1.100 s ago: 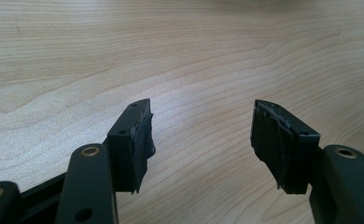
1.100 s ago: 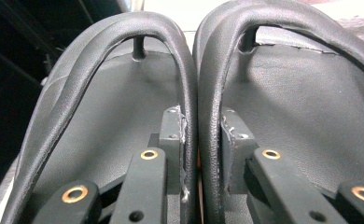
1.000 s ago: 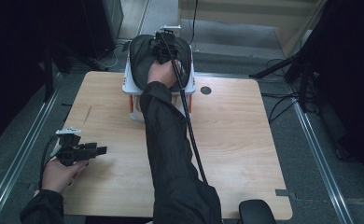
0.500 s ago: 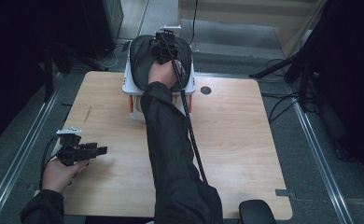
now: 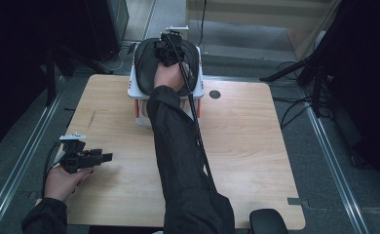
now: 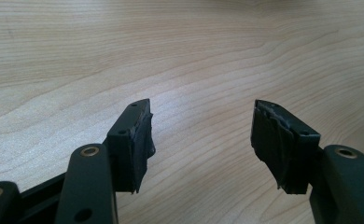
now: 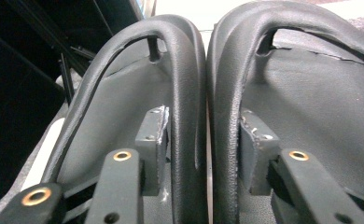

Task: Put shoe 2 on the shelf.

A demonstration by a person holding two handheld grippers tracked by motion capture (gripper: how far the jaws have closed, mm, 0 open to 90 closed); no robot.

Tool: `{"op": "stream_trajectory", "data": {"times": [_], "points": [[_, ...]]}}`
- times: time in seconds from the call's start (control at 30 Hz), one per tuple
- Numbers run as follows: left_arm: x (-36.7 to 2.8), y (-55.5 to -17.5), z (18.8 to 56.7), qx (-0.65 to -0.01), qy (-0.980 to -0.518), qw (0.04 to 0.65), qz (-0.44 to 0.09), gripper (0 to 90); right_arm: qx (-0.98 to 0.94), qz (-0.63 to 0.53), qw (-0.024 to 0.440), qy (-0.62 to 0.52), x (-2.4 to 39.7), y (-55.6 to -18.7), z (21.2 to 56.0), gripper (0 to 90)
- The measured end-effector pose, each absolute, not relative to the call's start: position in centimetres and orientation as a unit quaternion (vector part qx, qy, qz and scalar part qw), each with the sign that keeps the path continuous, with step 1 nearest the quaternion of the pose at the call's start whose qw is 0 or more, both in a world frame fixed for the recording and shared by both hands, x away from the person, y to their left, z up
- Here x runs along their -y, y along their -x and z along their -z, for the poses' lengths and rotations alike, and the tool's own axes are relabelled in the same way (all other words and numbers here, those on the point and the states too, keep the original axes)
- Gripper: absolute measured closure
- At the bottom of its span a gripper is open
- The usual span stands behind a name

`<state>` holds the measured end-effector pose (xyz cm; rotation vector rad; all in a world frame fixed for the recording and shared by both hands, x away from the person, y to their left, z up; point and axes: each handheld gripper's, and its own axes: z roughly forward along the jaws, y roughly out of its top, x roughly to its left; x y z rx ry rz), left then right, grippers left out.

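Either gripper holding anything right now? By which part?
Left gripper: open, nothing held. Right gripper: jaws straddle the adjoining inner straps of the two sandals, but have just been opening and the pads look slack, so probably nothing held.

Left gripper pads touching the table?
Apart. In the left gripper view the left gripper has its jaws spread wide with bare wooden table between and beyond them; the high view shows it held in the hand above the tabletop.

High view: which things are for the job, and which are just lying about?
For the job: black sandals, white stand under them, right gripper, jaws just opening around both inner straps.
Just about: left gripper, open over the table; round hole.
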<state>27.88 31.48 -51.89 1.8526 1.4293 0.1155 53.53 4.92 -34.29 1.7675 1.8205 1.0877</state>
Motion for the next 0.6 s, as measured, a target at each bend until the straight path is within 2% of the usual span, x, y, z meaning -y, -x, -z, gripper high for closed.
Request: {"op": "stream_trajectory", "data": {"times": [0.43, 0.6], "points": [[-31.4, -28.1, 51.8, -0.560, -0.730, 0.389, -0.045, 38.8, -0.661, -0.397, 0.187, -0.608, -4.2, -52.9, 34.0, 55.5], [-31.2, -28.2, 51.8, -0.557, -0.733, 0.388, -0.047, 38.7, -0.666, -0.408, 0.168, -0.602, -3.5, -52.5, 34.0, 55.6]]}}
